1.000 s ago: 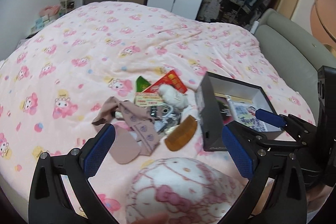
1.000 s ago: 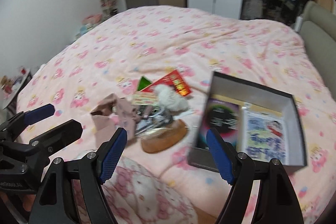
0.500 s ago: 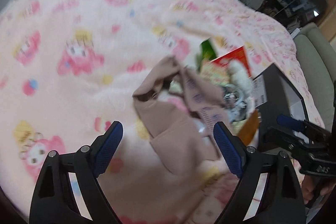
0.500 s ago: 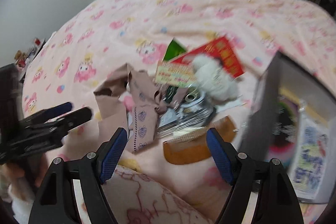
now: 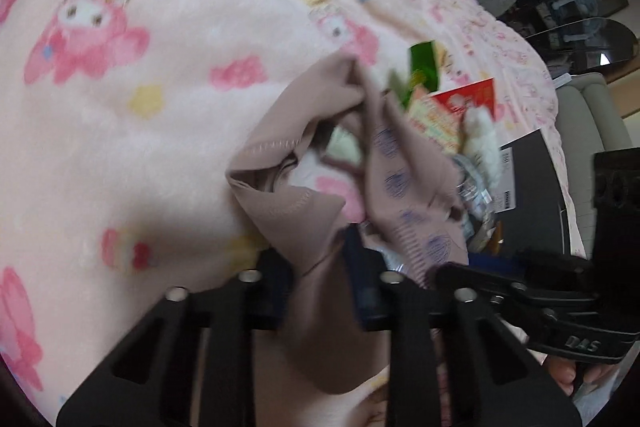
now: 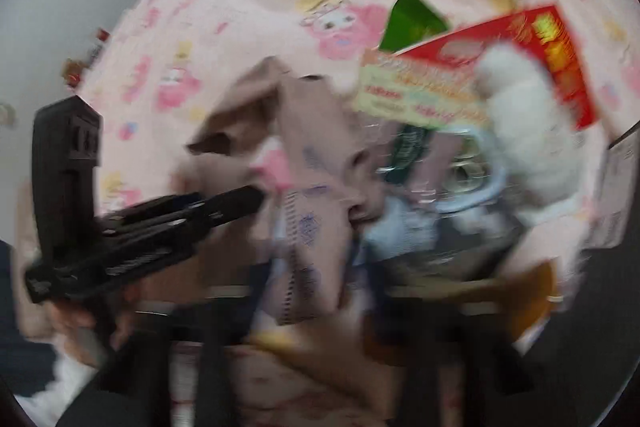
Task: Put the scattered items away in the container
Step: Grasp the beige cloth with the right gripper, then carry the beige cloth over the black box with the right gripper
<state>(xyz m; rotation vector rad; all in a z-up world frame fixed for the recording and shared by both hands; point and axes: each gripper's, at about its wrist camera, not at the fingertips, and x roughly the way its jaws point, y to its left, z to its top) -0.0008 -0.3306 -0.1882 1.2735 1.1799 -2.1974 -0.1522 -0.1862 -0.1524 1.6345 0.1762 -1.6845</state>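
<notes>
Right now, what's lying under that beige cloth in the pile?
Through the folds of the beige cloth, the pink blanket shows. Its right edge overlaps clear plastic packaging and a printed packet. Whatever lies beneath its middle is covered.

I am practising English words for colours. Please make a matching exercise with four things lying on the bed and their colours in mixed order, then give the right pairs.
Things:
1. cloth between the left gripper's jaws
2. fluffy ball
3. envelope
4. packet at the far edge of the pile

Colours:
A. green
B. white
C. beige-brown
D. red

Pairs: 1-C, 2-B, 3-D, 4-A
</notes>
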